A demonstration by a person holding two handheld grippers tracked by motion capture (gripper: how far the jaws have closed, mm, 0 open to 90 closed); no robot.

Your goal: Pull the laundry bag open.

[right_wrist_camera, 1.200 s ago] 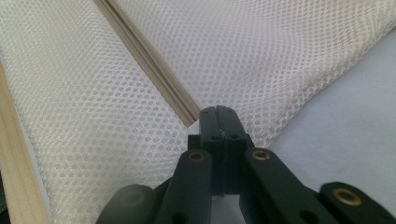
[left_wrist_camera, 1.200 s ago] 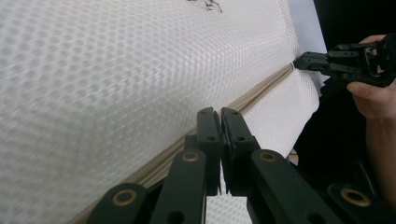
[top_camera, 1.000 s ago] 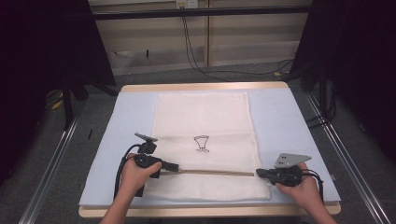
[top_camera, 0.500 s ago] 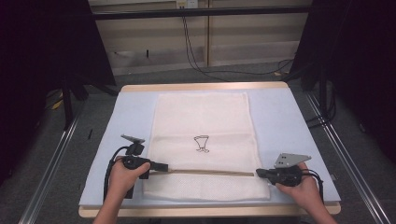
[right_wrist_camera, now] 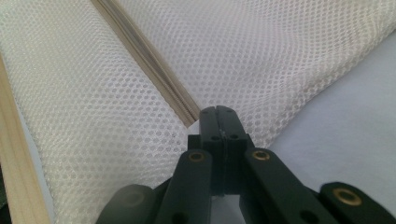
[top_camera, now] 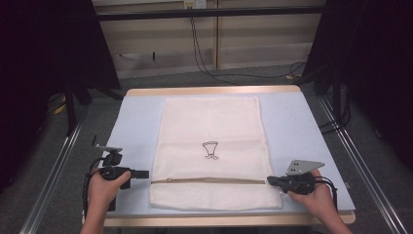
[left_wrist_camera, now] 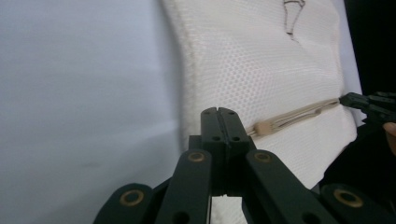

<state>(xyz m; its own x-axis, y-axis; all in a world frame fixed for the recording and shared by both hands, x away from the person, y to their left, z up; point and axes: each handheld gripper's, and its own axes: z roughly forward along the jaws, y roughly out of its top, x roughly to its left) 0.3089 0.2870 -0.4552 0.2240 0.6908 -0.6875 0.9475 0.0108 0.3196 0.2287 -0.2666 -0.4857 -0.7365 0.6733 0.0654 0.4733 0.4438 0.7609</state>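
Near edge: wooden table rim [top_camera: 229, 220] ran close behind both hands, so little room to draw back.

L tongs [top_camera: 145, 173]: had shifted outward since approx. 1 s earlier, from over the zip's end to the bare grey mat [top_camera: 134, 126] just off the mesh bag [top_camera: 212, 122]. Jaws had just been closing the last bit. They stood pressed together with nothing between them. Zip pull [left_wrist_camera: 264, 127] lay just ahead of the tips, apart from them, at the bag's L-tongs end.

R tongs [top_camera: 269, 180]: unmoved, jaws together, tips at the opposite end of the zip [top_camera: 214, 181]. Poss. a pinch of mesh was held there, but the R gripper view was too tight to confirm.

Assessment: zip appeared run full length between the two tongs and released by the L side. Zip step prob. complete.

Bag: flat on the mat between and beyond both tongs, with a small printed mark [top_camera: 210, 150] beyond the zip.

Room: wide bare mat outboard of each tongs and along both bag sides. Far table rim [top_camera: 209, 90] was well beyond, with no obstructions noted on the mat.
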